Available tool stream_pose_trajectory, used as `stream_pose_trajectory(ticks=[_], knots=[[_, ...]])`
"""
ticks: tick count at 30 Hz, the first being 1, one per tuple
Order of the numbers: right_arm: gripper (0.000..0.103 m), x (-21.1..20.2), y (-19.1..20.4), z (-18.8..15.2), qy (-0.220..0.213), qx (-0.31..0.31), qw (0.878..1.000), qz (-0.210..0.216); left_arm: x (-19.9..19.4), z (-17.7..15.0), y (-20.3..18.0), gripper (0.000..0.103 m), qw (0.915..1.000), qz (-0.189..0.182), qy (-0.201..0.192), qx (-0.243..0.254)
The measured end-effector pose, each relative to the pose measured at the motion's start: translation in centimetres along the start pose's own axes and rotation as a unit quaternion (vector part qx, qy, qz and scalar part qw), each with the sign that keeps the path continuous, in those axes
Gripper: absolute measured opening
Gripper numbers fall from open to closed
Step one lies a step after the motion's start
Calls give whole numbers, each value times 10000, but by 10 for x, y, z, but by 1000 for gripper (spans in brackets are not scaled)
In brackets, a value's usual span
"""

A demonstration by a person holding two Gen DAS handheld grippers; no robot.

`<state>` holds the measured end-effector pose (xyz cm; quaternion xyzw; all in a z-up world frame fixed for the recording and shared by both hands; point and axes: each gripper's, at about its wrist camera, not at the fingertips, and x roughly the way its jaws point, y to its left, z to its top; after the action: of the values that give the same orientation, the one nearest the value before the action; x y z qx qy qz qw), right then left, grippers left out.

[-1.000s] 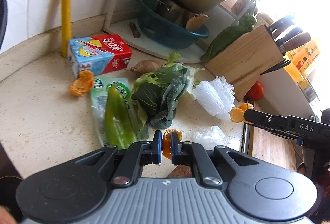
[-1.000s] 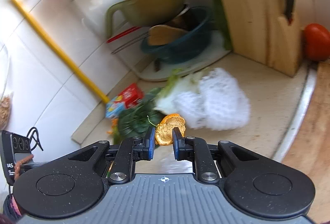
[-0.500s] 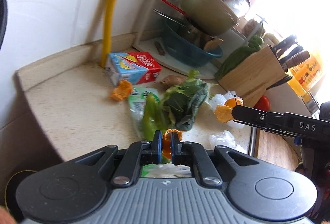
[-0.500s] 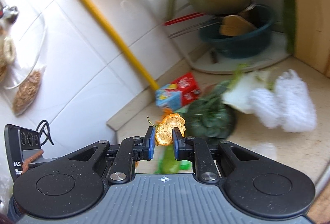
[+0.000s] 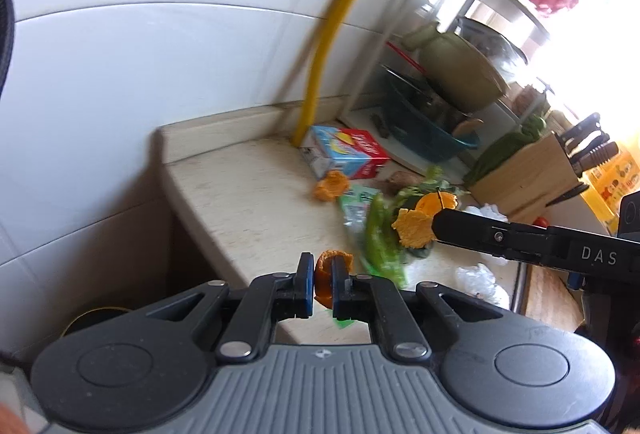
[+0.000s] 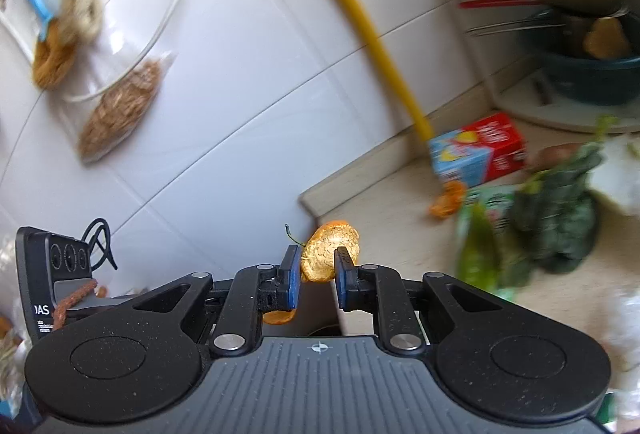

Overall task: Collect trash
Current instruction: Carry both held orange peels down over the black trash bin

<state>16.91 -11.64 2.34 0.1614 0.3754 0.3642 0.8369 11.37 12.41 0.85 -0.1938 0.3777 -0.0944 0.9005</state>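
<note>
In the left wrist view my left gripper [image 5: 320, 282] is shut on a curled orange peel [image 5: 329, 272], held just past the counter's left end. My right gripper [image 5: 438, 225] reaches in from the right, shut on a larger orange peel [image 5: 416, 224] above the green pepper [image 5: 378, 238]. In the right wrist view the right gripper [image 6: 316, 274] pinches that peel [image 6: 330, 248] in the air off the counter's corner. A third orange peel [image 5: 330, 186] lies on the counter beside the juice carton [image 5: 346, 154]. Crumpled clear plastic [image 5: 478, 276] lies near the front edge.
A dark round rim [image 5: 96, 316] shows on the floor below the counter end [image 5: 224, 234]. A yellow pipe [image 5: 320, 74] runs up the tiled wall. Leafy greens [image 6: 556, 214], a dish rack with pots [image 5: 448, 74] and a knife block [image 5: 524, 170] crowd the counter.
Both grippers have swung left with their peels, away from the middle of the counter toward its left end. The wall and the counter's corner now fill both views.
</note>
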Motion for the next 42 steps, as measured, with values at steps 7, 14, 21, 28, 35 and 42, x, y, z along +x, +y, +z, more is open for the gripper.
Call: stream_pose_trajectory(ticks=[7, 14, 21, 28, 35, 42], knots=[[23, 25, 41, -12, 300, -262, 9986, 355, -35, -13, 29, 7, 9992, 292, -177, -211], [23, 51, 76, -30, 679, -458, 9946, 643, -61, -32, 55, 7, 9971, 558, -261, -448], [23, 70, 100, -45, 966, -613, 9907, 742, -77, -49, 75, 7, 9943, 861, -231, -587], [23, 91, 107, -56, 1207, -638, 9885, 656, -78, -65, 93, 7, 9911, 1155, -77, -655], [23, 111, 104, -68, 1455, -638, 9859, 529, -68, -74, 107, 8, 9878, 1386, 131, -704], [23, 128, 101, -75, 1650, -657, 9832, 429, -55, -78, 115, 8, 9849, 1538, 327, -719]])
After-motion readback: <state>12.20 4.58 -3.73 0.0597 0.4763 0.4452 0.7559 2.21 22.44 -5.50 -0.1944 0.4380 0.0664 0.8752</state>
